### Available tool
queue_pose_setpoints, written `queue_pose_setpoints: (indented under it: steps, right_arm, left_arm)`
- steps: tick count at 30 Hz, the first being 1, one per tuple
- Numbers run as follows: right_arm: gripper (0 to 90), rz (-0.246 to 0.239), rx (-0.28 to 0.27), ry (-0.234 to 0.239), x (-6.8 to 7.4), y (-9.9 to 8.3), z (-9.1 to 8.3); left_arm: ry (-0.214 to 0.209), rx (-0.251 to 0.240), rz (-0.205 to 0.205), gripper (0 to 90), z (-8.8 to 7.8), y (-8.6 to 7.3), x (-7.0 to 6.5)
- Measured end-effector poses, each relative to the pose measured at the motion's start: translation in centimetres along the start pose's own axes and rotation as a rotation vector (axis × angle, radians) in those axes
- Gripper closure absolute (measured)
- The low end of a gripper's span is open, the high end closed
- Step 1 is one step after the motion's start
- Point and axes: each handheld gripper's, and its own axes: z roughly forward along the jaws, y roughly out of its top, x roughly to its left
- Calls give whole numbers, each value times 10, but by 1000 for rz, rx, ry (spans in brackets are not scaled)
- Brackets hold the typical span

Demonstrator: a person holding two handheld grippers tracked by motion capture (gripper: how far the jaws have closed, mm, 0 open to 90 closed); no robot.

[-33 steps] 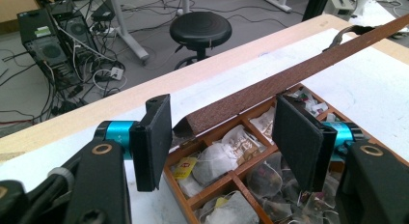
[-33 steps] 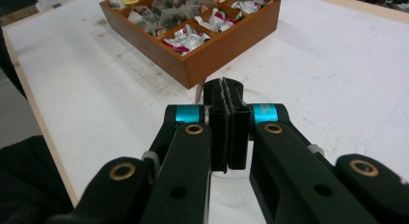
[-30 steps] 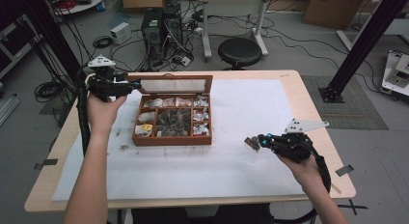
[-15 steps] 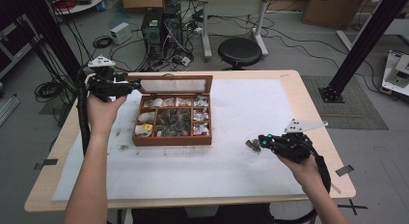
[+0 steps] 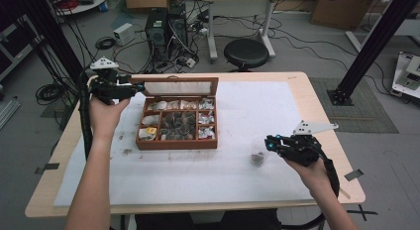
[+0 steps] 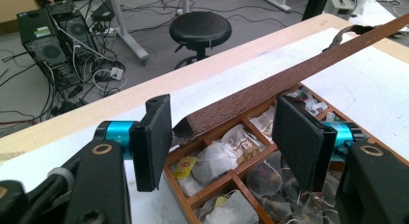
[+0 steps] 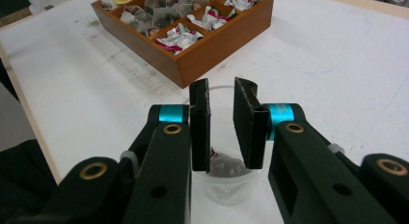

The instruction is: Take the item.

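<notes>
A wooden tea box [image 5: 176,143] with several compartments of tea bags [image 6: 217,154] stands left of centre on the table. Its lid [image 5: 181,87] stands raised at the back. My left gripper [image 5: 141,85] is open at the lid's left corner; that corner [image 6: 193,122] lies between the wide-apart jaws, untouched by either pad. To the right stands a clear plastic cup [image 5: 257,153] with a dark tea bag [image 7: 224,166] at its bottom. My right gripper [image 7: 222,89] hangs over the cup's mouth. Its jaws have just been opening, a narrow gap now shows, and the bag lies below them, free.
A white sheet [image 5: 247,106] covers most of the wooden table [image 5: 317,106]. Behind the far edge are a black stool [image 5: 246,52], a computer tower [image 5: 158,29] and loose cables. A black frame post [image 5: 371,41] rises at the right.
The right jaws have parted a little, and the tea bag that was at their tips now lies in the cup. Both hands and the left gripper have kept still.
</notes>
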Motion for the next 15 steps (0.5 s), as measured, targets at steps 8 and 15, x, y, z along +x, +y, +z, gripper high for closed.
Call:
queue_pose_setpoints:
  steps: [8, 15]
  right_arm:
    - [684, -3, -26, -11, -1, 7, -3]
    - [610, 8, -53, -25, -5, 14, -7]
  left_arm:
    - [1, 0, 1, 397, 0, 0, 0]
    - [6, 0, 0, 395, 0, 0, -1]
